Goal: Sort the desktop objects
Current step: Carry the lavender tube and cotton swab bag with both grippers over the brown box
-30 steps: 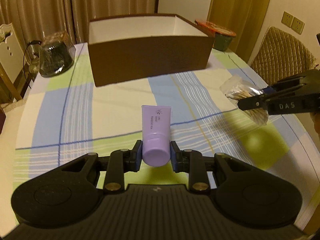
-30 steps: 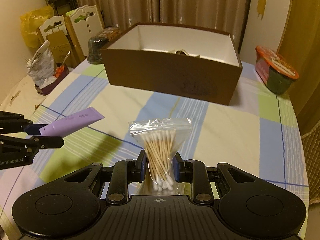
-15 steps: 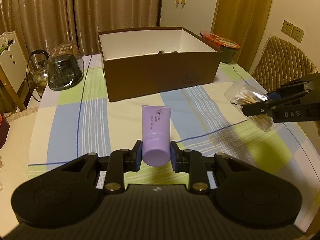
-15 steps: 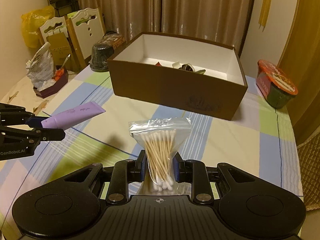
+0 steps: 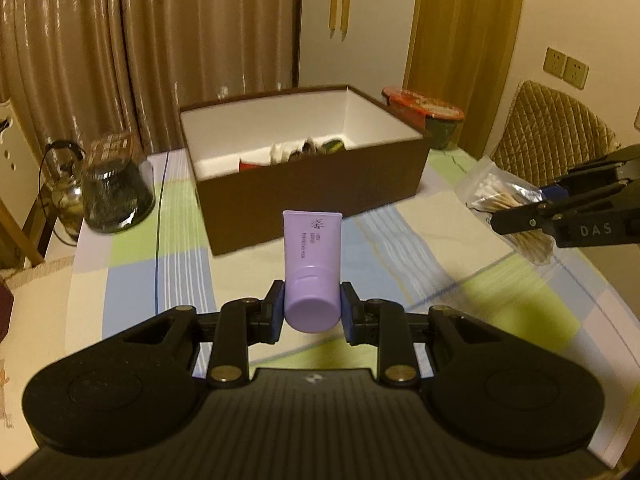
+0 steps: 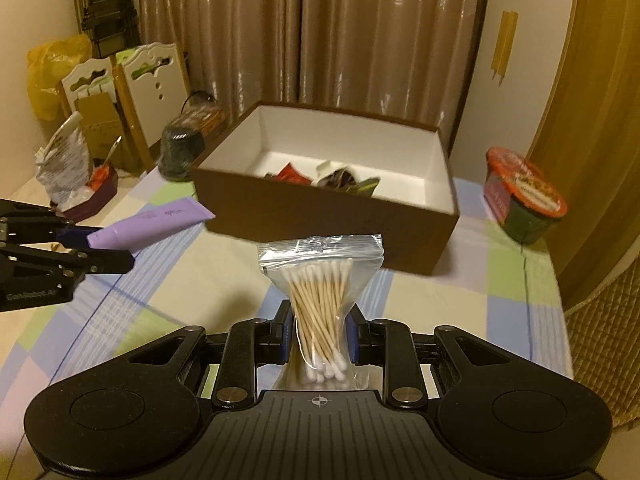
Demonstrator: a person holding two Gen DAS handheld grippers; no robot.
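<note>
Left hand-held gripper [image 5: 312, 312] clamps a purple tube [image 5: 312, 256] at its cap end, crimped end forward, above the desk [image 5: 400, 248]. Right hand-held gripper [image 6: 319, 336] pinches a bag of cotton swabs [image 6: 322, 292] near its base. Both loads are carried clear of the cloth and aimed at the open brown box [image 6: 320, 216], presumably so each can drop in beside the items already inside.

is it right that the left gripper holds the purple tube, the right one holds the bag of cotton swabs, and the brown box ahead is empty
Not quite: the brown box is not empty. The right wrist view shows several small packets lying on its floor. The rest stands: the left gripper holds the purple tube, and the right gripper holds the bag of cotton swabs.
</note>
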